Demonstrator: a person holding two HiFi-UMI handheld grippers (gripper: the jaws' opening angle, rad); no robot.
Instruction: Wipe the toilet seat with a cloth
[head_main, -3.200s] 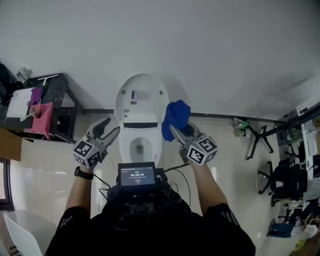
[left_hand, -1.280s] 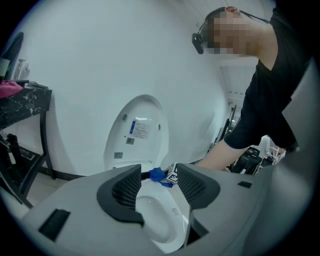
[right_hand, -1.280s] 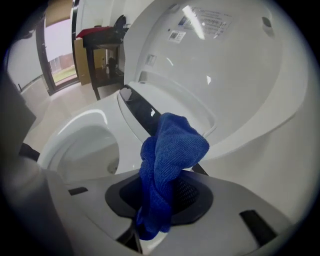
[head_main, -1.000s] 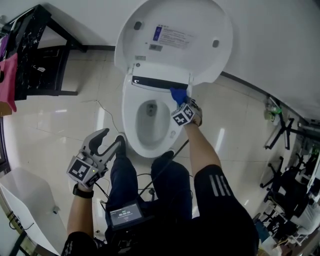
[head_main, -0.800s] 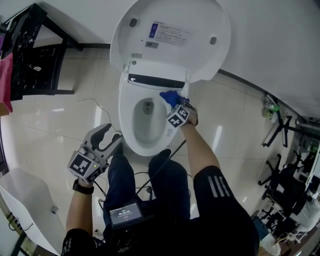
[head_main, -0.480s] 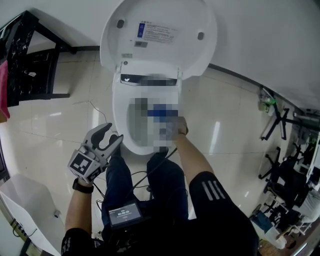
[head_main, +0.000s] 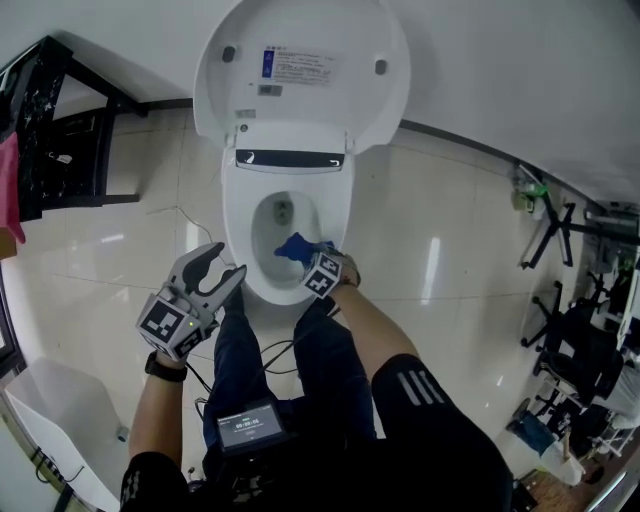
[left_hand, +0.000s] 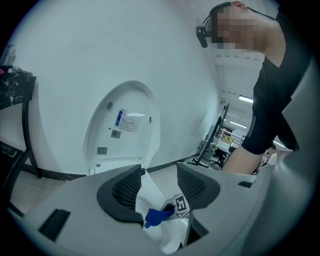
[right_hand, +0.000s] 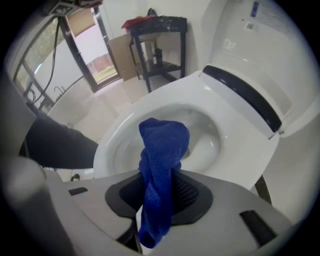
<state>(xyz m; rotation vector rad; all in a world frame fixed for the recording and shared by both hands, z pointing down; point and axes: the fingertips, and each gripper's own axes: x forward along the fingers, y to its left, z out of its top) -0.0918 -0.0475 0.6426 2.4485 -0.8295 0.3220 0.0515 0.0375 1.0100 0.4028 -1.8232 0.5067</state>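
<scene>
The white toilet (head_main: 236, 215) stands with its lid (head_main: 300, 70) raised against the wall. My right gripper (head_main: 308, 263) is shut on a blue cloth (head_main: 293, 247), which lies at the front right of the seat rim. In the right gripper view the cloth (right_hand: 162, 165) is pinched between the jaws and hangs over the bowl (right_hand: 200, 135). My left gripper (head_main: 222, 262) is open and holds nothing, just off the toilet's front left. In the left gripper view the lid (left_hand: 125, 125), the cloth (left_hand: 159, 216) and the right gripper's marker cube (left_hand: 181, 204) show between the open jaws.
A black rack (head_main: 60, 130) with a pink cloth (head_main: 8, 190) stands at the left wall. A white bin (head_main: 50, 420) sits at the lower left. Stands and chairs (head_main: 560, 300) crowd the right. The person's legs (head_main: 290, 370) are close to the toilet's front.
The right gripper has carried the cloth from the back right of the rim, near the hinge, along the right side to the front. The left gripper has stayed open, almost still.
</scene>
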